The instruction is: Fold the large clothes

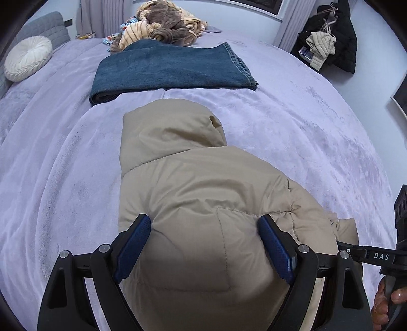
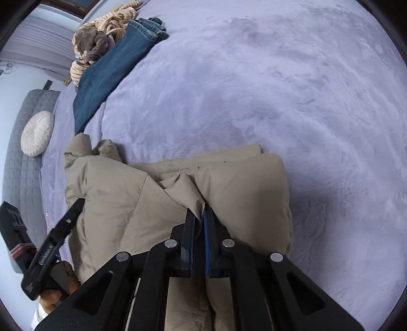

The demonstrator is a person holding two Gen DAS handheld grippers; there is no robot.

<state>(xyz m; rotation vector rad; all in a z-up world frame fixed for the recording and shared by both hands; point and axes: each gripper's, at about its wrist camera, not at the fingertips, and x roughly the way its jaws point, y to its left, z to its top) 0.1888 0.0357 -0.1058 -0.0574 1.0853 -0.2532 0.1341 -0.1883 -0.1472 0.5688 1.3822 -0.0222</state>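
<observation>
Left wrist view: the beige puffer jacket (image 1: 203,193) lies on the lavender bed (image 1: 318,132), hood toward folded jeans (image 1: 173,68). The left hand-held gripper (image 1: 203,244) straddles it, jaws wide. The right hand-held gripper (image 2: 199,219) is pinched closed on a jacket fold.

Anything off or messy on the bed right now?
One thing: behind the folded jeans a striped tan-and-brown heap of fabric lies knotted and unfolded at the far edge of the bed. The beige puffer jacket looks intact, with the right gripper shut on a fold of it.
</observation>
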